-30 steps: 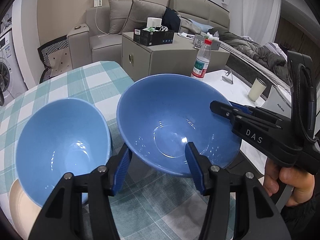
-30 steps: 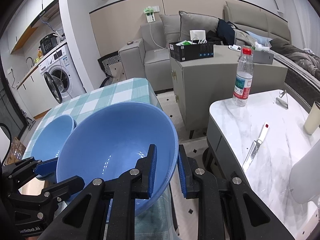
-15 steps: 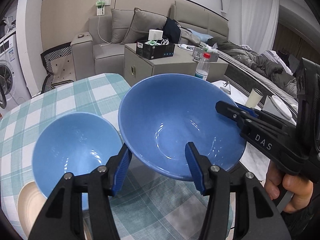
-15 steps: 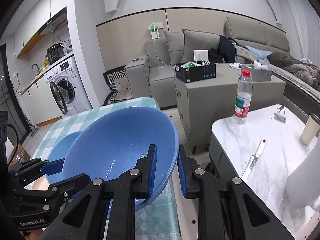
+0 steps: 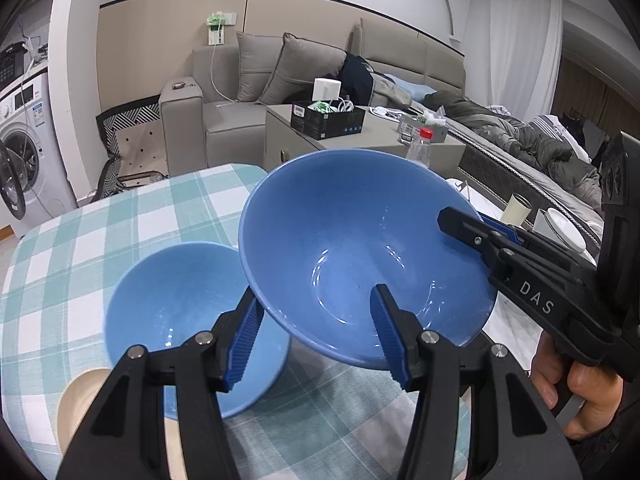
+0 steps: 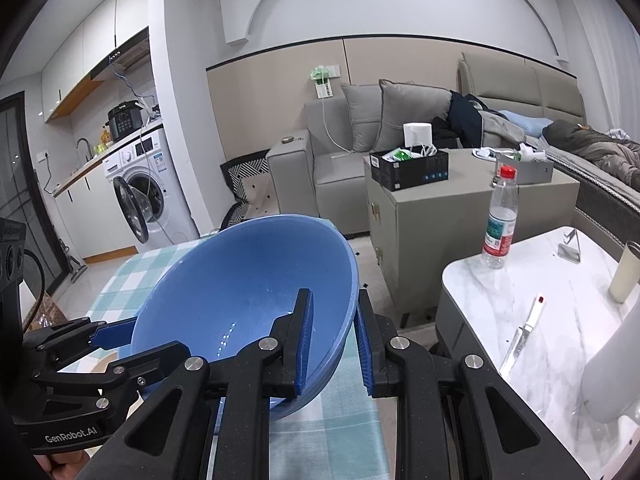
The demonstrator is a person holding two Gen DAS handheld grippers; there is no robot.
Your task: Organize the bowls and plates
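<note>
right gripper (image 6: 332,344) jaws pinching the near rim of the large blue bowl (image 5: 360,256) | left gripper (image 5: 316,332) jaws spread, nothing pinched | large bowl aloft and tilted over the checked counter (image 5: 120,224) | second blue bowl (image 5: 180,320) resting on the counter, cream plate (image 5: 76,400) beside | stacking not yet done

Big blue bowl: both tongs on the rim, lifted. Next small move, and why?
Probably carry the big bowl sideways over the small bowl and lower it to nest. The right tongs pinch its rim; the left tongs straddle the near rim, and it hangs tilted above the table, overlapping the small bowl's edge.
</note>
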